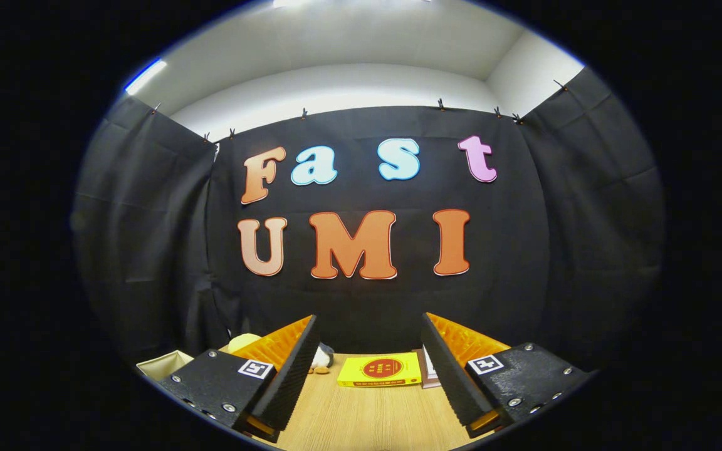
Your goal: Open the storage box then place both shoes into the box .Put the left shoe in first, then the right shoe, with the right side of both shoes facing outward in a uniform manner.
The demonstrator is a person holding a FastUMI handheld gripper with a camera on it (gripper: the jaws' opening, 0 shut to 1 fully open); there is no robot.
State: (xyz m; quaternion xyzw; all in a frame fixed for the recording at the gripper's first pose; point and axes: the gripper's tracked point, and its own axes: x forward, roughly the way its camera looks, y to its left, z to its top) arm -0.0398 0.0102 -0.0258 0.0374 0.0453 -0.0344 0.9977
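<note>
Shoes and storage box are the task's things, yet from where the claw point(367, 369) is held I cannot place either with any confidence. A pale, open-topped container point(163, 364) sits at about eight o'clock from the claw, outside the left finger and largely cut off; it might be the storage box or some other bin, and too little of it shows to tell. No shoe can be made out for certain.

Just ahead of the fingers, at twelve o'clock, a yellow book point(381, 371) lies flat on the wooden worktop point(367, 416). Touching or just beside it at two o'clock is the edge of a darker book or pad point(425, 371), mostly hidden behind the right finger. At eleven o'clock, past the left finger, a small soft toy point(321, 358) peeps out, and a rounded yellow thing point(243, 342) rises behind that finger; what either is I cannot say, since the finger covers most of them.

The claw is released: its fingers stand wide apart with bare worktop between them, pressing on nothing. It is held level and pointed at the booth's back wall, so the view runs over the far edge of the worktop rather than down onto it. That high, forward aim probably explains why the task's things are so poorly seen, and how far the task stands cannot be judged from this.
</note>
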